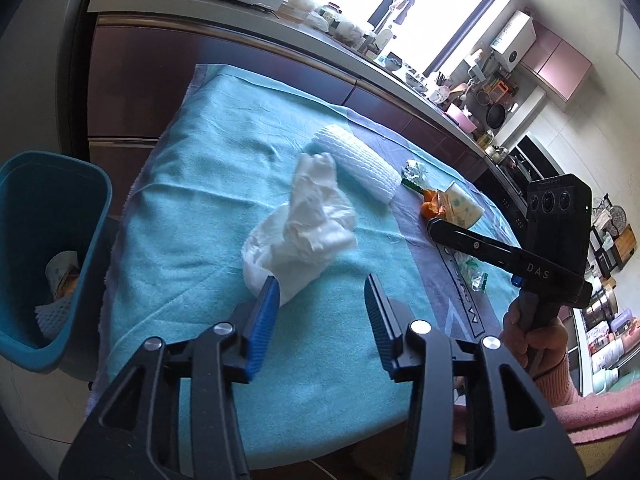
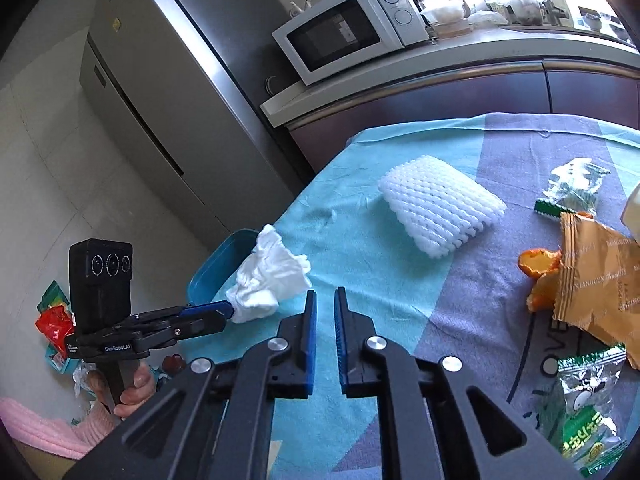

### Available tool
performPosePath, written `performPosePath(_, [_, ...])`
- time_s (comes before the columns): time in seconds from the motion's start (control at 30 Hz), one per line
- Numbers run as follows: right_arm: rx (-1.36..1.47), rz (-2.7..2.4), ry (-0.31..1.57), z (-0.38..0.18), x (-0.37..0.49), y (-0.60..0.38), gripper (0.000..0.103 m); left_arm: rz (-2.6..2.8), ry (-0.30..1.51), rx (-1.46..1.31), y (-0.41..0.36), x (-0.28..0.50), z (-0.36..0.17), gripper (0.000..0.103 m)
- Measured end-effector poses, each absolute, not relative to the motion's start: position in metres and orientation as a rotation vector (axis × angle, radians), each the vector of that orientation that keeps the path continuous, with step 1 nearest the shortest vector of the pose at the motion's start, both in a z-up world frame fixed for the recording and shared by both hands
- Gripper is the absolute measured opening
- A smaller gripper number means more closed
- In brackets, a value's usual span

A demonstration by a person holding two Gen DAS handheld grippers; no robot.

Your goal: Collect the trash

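A crumpled white tissue (image 1: 304,220) lies on the teal towel (image 1: 192,216). My left gripper (image 1: 322,286) is open, its left pad touching the tissue's near end. In the right wrist view the left gripper (image 2: 224,314) reaches the tissue (image 2: 268,280) near the table's left edge. My right gripper (image 2: 325,300) is nearly shut and empty above the towel. A white foam net (image 2: 440,204), orange peel (image 2: 538,268), a brown snack wrapper (image 2: 596,280) and green wrappers (image 2: 588,408) lie on the table. A blue bin (image 1: 44,256) stands left of the table.
A kitchen counter (image 2: 400,76) with a microwave (image 2: 348,24) runs behind the table, a fridge (image 2: 152,92) to its left. More litter lies on the floor (image 2: 52,320). The bin holds a cup and foam net (image 1: 60,276).
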State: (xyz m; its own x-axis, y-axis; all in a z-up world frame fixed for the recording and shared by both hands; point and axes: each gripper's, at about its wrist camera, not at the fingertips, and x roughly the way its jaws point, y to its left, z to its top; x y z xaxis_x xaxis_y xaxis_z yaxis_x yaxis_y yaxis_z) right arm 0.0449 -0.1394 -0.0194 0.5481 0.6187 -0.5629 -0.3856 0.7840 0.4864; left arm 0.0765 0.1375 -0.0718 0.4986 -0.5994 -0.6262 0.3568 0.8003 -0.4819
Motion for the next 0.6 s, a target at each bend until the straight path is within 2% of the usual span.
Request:
performPosePath(0.1, [0.337,0.557,0.766,-0.018,0.037,-0.16,0.021,-0.595,0.885,-0.278,0.126,0.083,-0.074,0.063])
performPosePath(0.6, [0.351,0.259,0.654,-0.012,0.001,-0.262,0.035,-0.479,0.856,-0.229,0.122,0.093,-0.073,0.063])
